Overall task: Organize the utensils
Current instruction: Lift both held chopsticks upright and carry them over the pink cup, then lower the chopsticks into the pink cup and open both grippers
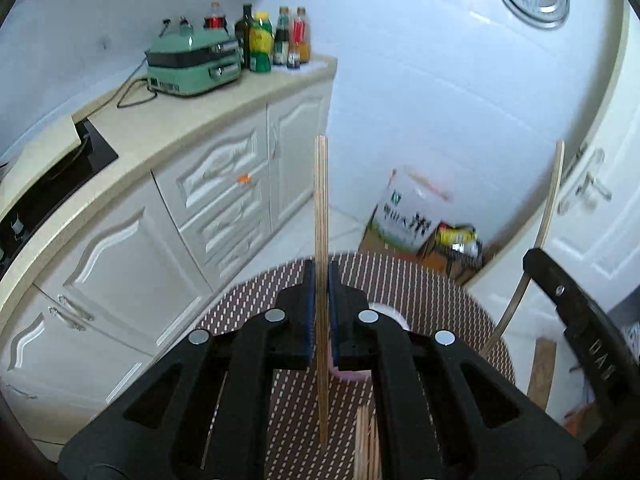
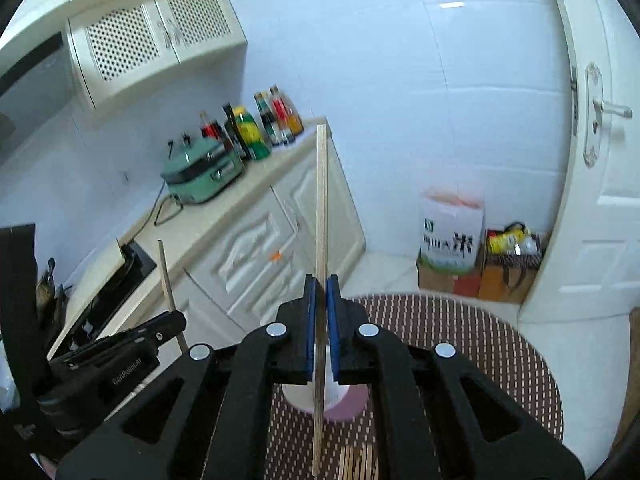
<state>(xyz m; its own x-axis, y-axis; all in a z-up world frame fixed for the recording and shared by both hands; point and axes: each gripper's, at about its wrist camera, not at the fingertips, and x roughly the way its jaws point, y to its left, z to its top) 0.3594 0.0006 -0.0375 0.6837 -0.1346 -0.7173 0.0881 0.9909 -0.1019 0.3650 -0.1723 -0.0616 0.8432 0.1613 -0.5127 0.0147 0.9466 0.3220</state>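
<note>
My left gripper [image 1: 321, 276] is shut on a wooden chopstick [image 1: 321, 208] that stands upright between its blue pads, above the round brown woven mat [image 1: 440, 284]. My right gripper [image 2: 321, 288] is shut on another wooden chopstick [image 2: 321, 200], also upright. A pink and white cup [image 2: 344, 404] stands on the mat [image 2: 480, 328] just under the right gripper; part of it shows under the left one [image 1: 352, 374]. Several loose chopsticks [image 2: 356, 460] lie on the mat near me. The right gripper with its chopstick shows at the right of the left wrist view [image 1: 548, 264].
A cream counter [image 1: 168, 128] with a green appliance [image 1: 192, 60] and several bottles [image 1: 276, 36] runs along the left, with a black hob [image 1: 60, 176]. A rice bag [image 1: 408, 208] and boxes stand on the floor by the tiled wall. A white door [image 2: 600, 184] is on the right.
</note>
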